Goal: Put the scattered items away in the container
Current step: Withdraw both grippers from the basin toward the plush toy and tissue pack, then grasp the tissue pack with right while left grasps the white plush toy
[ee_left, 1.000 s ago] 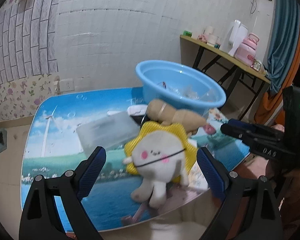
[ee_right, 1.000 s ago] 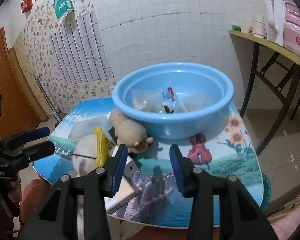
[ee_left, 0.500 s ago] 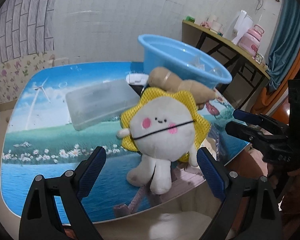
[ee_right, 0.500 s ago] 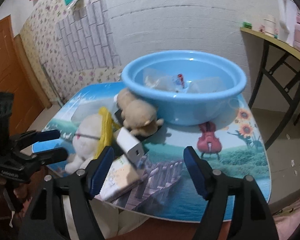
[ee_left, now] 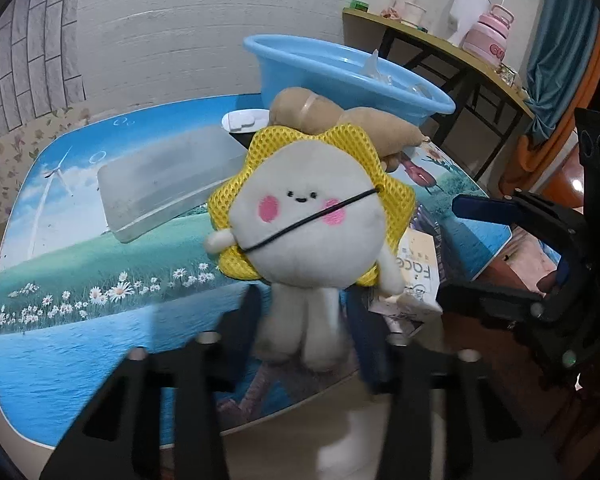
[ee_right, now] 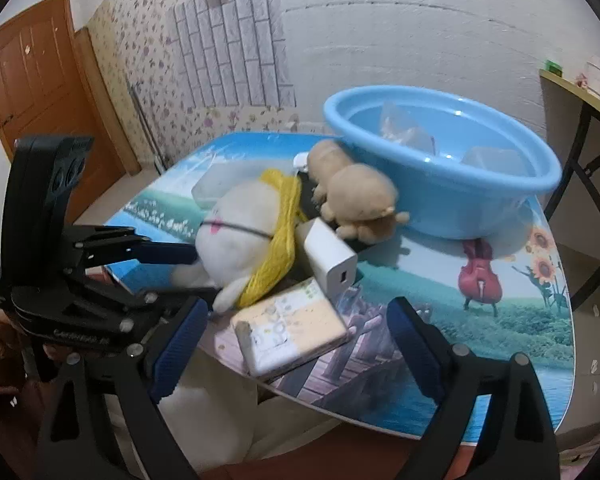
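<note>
A white plush toy with a yellow mesh collar (ee_left: pixel 308 220) leans up at the table's near edge. My left gripper (ee_left: pixel 302 320) is closing, and its blurred fingers press on the toy's legs from both sides. Seen from the right wrist, the left gripper (ee_right: pixel 194 272) comes in from the left onto the plush (ee_right: pixel 240 236). My right gripper (ee_right: pixel 298 332) is opening wide and holds nothing; a tissue pack (ee_right: pixel 292 328) lies just ahead of its fingers. The blue basin (ee_right: pixel 440 184) stands at the back with clear bags inside.
A brown plush (ee_right: pixel 356 200) leans on the basin, with a white charger (ee_right: pixel 332 260) in front of it. A clear plastic box (ee_left: pixel 164 184) lies left of the toys. The printed table (ee_right: pixel 500 320) ends close to me. A side table (ee_left: pixel 440 44) holds a pink bottle.
The left gripper dropped closer to the white plush and its jaws swung in from wide open onto the legs. The right jaws spread wider and shifted over the tissue pack.
</note>
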{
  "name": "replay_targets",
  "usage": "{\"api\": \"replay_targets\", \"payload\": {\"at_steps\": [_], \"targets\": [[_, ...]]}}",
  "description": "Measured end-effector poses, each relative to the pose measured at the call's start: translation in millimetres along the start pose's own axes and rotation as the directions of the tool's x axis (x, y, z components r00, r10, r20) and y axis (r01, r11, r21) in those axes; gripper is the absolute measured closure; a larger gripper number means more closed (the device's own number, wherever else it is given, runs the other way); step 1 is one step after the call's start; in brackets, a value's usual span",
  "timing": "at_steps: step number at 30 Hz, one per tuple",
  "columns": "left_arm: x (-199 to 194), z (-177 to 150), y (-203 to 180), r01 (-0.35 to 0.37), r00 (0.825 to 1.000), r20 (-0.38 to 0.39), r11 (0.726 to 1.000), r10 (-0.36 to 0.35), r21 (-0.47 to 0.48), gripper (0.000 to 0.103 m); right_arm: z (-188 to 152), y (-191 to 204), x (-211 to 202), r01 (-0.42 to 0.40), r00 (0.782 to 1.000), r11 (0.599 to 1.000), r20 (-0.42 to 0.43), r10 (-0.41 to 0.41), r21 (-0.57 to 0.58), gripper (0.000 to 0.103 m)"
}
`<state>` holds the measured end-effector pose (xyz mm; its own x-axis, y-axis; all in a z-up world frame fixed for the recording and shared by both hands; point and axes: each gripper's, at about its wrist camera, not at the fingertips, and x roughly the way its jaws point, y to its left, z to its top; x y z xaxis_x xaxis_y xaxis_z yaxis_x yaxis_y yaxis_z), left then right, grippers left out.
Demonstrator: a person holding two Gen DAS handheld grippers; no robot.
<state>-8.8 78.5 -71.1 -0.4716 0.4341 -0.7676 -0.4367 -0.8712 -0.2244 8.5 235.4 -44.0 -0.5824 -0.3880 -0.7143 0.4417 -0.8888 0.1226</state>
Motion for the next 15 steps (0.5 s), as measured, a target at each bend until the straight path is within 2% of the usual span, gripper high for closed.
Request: {"api": "replay_targets", "payload": {"at_steps": [5, 15], "targets": [[-8, -3, 6, 0.018, 1.000, 0.019, 1.000, -0.018, 0.000, 0.073, -3, 10, 9, 0.025, 0.999, 0.998, -0.036, -0.027, -0.057, 0.010], [-28, -15, 25, -0.066, 0.998, 0.012, 0.998, 0.067, -0.013, 0.072, -8, 11, 26, 0.033, 0.996, 0.997, -0.082, -0.038, -0.064, 0.011]]}}
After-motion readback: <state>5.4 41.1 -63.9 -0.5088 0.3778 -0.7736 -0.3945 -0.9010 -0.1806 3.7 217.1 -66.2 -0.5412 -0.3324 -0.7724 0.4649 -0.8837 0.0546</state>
